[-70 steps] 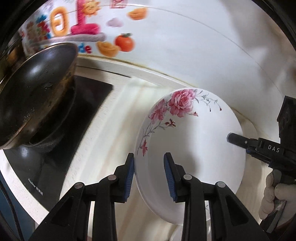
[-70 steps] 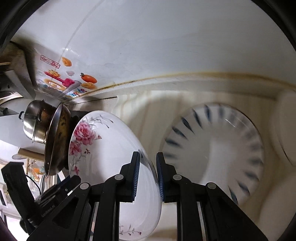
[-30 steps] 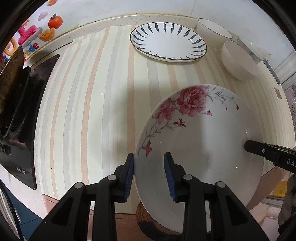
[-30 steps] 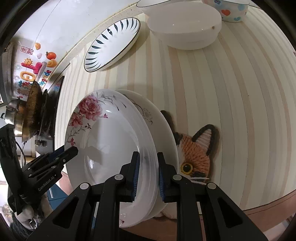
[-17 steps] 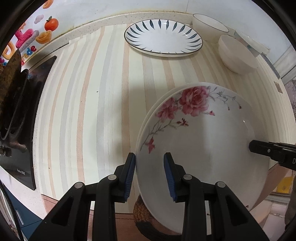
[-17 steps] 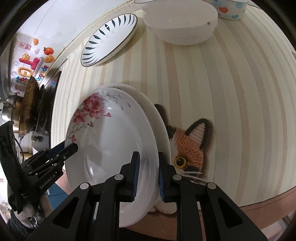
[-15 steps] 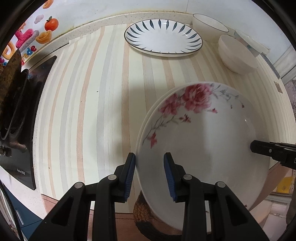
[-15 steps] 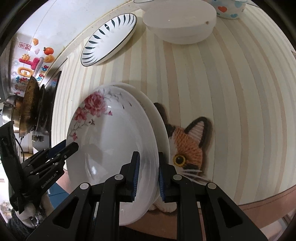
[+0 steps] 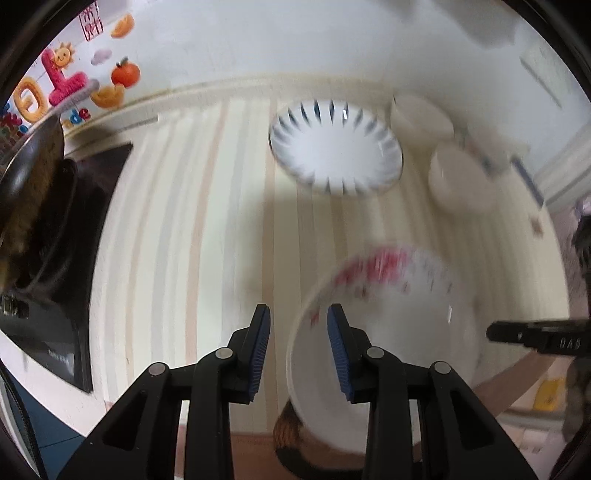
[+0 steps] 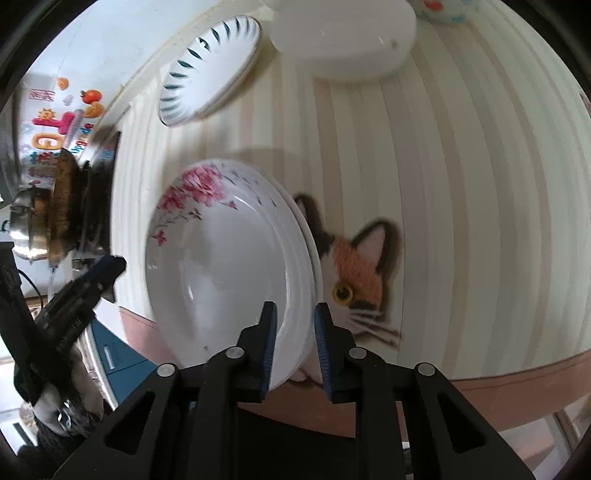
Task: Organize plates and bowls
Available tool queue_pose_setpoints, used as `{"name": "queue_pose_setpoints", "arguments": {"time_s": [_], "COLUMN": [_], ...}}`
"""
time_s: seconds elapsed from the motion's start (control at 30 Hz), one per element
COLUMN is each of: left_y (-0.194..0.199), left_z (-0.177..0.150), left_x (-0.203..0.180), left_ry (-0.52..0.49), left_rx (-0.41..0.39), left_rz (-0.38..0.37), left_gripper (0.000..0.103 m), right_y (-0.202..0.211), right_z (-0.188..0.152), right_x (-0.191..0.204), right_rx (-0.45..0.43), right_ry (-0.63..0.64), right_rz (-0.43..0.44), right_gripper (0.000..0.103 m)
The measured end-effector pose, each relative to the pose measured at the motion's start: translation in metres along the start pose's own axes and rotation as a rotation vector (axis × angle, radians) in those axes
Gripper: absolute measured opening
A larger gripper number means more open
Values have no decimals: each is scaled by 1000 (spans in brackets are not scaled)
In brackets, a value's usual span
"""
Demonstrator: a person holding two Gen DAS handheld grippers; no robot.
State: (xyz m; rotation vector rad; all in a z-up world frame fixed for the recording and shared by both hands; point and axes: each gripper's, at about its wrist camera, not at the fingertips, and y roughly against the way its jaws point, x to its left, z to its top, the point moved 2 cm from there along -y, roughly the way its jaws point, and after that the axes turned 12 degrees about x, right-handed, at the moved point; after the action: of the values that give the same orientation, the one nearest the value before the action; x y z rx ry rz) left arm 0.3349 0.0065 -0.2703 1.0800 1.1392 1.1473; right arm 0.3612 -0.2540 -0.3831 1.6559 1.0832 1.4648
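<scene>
A white plate with pink roses [image 9: 388, 332] [image 10: 221, 258] lies stacked on a second white plate [image 10: 312, 247], which rests on a cat-face mat [image 10: 362, 266] [image 9: 295, 435] at the counter's near edge. My left gripper [image 9: 298, 343] hangs above the stack's left rim, jaws apart, with nothing pinched; the right wrist view shows the left gripper [image 10: 110, 266] clear of the plate. My right gripper [image 10: 293, 325] sits over the near rim, pads slightly apart, with the rim showing in the gap. In the left wrist view the right gripper [image 9: 517, 336] points at the plate's right side.
A blue-dashed plate [image 9: 336, 151] [image 10: 210, 62] lies near the back wall. Two white bowls [image 9: 421, 114] [image 9: 458, 177] stand to its right, and a wide white bowl [image 10: 343, 33] shows at the top. A stove [image 9: 74, 258] with a dark pan [image 9: 26, 177] fills the left.
The rose plate has come down flat onto the lower plate. Both grippers have lifted off it, the left one more, and the left wrist view is blurred.
</scene>
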Motion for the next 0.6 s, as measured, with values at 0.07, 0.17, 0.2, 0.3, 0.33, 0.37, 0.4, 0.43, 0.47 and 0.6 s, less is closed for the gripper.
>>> {"name": "queue_pose_setpoints", "arguments": {"time_s": [0.07, 0.17, 0.2, 0.3, 0.33, 0.37, 0.4, 0.43, 0.47, 0.6], "left_y": [6, 1, -4, -29, -38, -46, -55, -63, -74, -100], "left_z": [28, 74, 88, 133, 146, 155, 163, 171, 179, 193], "left_x": [4, 14, 18, 35, 39, 42, 47, 49, 51, 50], "left_ry": [16, 40, 51, 104, 121, 132, 141, 151, 154, 133], "left_rx": [-21, -31, -24, 19, 33, 44, 55, 65, 78, 121], "left_rz": [-12, -4, -10, -38, -41, -43, -40, -38, -34, -24], "left_gripper": [34, 37, 37, 37, 37, 37, 37, 37, 37, 37], "right_y": [17, 46, 54, 70, 70, 69, 67, 62, 59, 40], "right_z": [12, 46, 61, 119, 136, 155, 169, 187, 199, 231], "right_x": [9, 27, 33, 48, 49, 52, 54, 56, 57, 63], "right_rx": [-31, -104, -130, -203, -207, -208, -205, -192, -178, -123], "right_ry": [16, 36, 38, 35, 32, 27, 23, 18, 17, 42], "right_rz": [18, 74, 80, 59, 50, 37, 28, 13, -7, -104], "right_gripper": [24, 32, 41, 45, 45, 45, 45, 45, 45, 45]}}
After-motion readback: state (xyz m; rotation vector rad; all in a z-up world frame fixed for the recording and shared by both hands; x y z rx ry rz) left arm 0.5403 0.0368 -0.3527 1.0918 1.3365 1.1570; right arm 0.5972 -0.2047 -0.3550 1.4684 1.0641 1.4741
